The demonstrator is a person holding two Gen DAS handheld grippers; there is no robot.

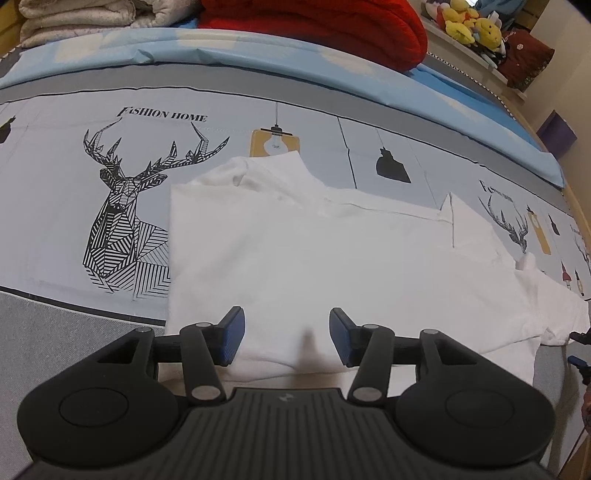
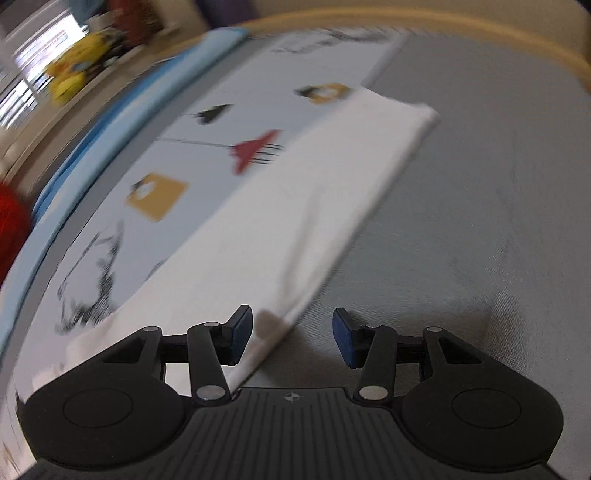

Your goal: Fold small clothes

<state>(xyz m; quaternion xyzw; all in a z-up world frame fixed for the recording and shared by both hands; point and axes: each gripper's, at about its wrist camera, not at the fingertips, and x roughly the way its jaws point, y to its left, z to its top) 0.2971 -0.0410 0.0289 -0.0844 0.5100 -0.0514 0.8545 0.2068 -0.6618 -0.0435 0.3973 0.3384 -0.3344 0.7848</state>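
A white garment [image 1: 314,258] lies partly folded on the printed bedsheet [image 1: 66,192], its long side running left to right. My left gripper [image 1: 287,338] is open and empty, just above the garment's near edge. The garment also shows in the right wrist view [image 2: 295,206] as a long white strip, blurred by motion. My right gripper [image 2: 292,341] is open and empty, low over the garment's near edge, with its left finger over the cloth and its right finger over grey sheet [image 2: 480,221].
A red knitted bundle [image 1: 317,26] and folded beige blankets [image 1: 85,18] lie at the far side of the bed. Yellow plush toys [image 1: 469,22] sit on a shelf at the back right. The bed's wooden edge [image 2: 480,40] curves round at the far right.
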